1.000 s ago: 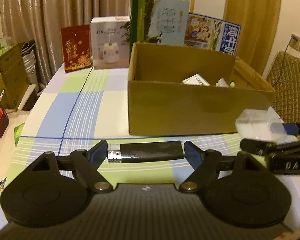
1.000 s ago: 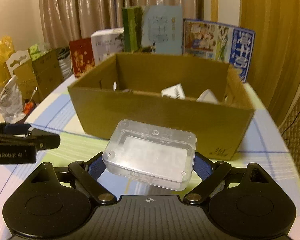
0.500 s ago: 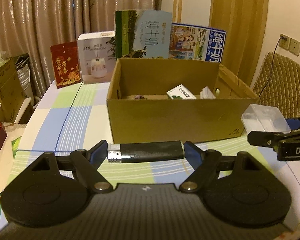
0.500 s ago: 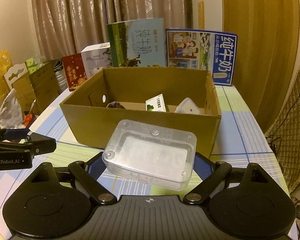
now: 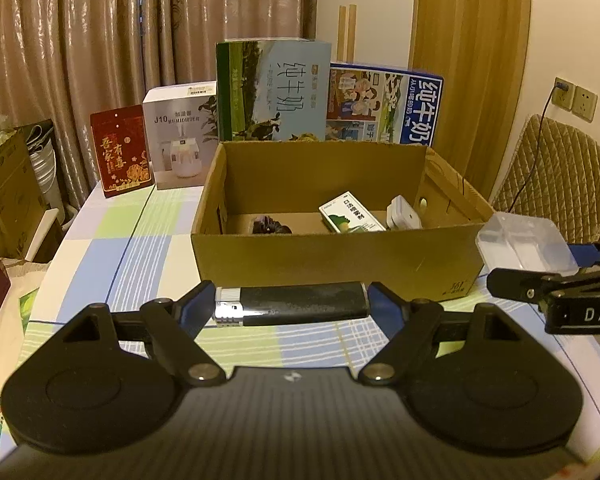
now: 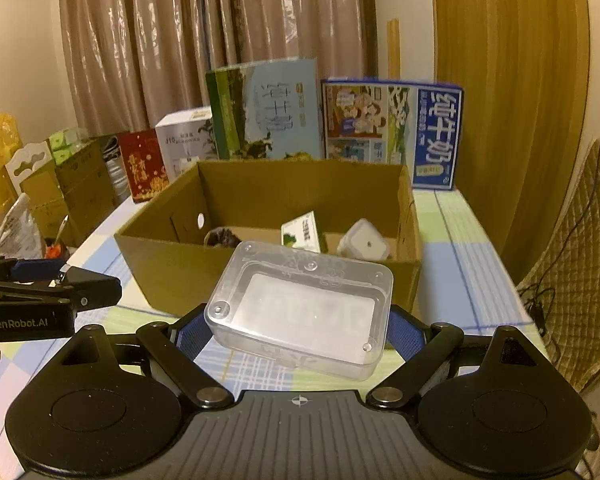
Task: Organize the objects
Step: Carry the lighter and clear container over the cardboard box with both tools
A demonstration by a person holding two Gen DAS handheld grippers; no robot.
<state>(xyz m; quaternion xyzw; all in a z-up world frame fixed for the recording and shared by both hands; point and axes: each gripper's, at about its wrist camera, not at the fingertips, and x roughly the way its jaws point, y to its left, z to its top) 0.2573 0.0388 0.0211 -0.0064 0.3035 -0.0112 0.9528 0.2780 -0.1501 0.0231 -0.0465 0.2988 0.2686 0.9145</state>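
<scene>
Left gripper (image 5: 291,305) held a black lighter (image 5: 291,309) clamped end to end between its jaws, clear of the desk (image 5: 100,256), just short of the near wall of the cardboard box (image 5: 340,258). Right gripper (image 6: 300,330) held a clear plastic case (image 6: 300,304) clamped across its width, also in the air in front of the box. Inside the box: a green-and-white carton (image 5: 351,213), a white plug-like item (image 5: 404,213) and a dark clump (image 5: 270,226), not identifiable.

Orientation: lighter's long axis ran across the jaws, roughly level and parallel to the box's near wall; metal head pointed to the left finger, butt to the right. Case lay broad face toward the camera, tilted, its long axis running from upper left to lower right in the right wrist view.

Risks, as judged:
- Lighter was gripped only at its two small ends, so a bump on the box rim could pivot it out.
- Case walls looked smooth and thin. It sat skewed in the jaws, so it might slip or pop free if squeezed harder.
- The two grippers were near each other. Entering the box together could make them collide.
- A drop from height could land the lighter on the items already inside.
</scene>
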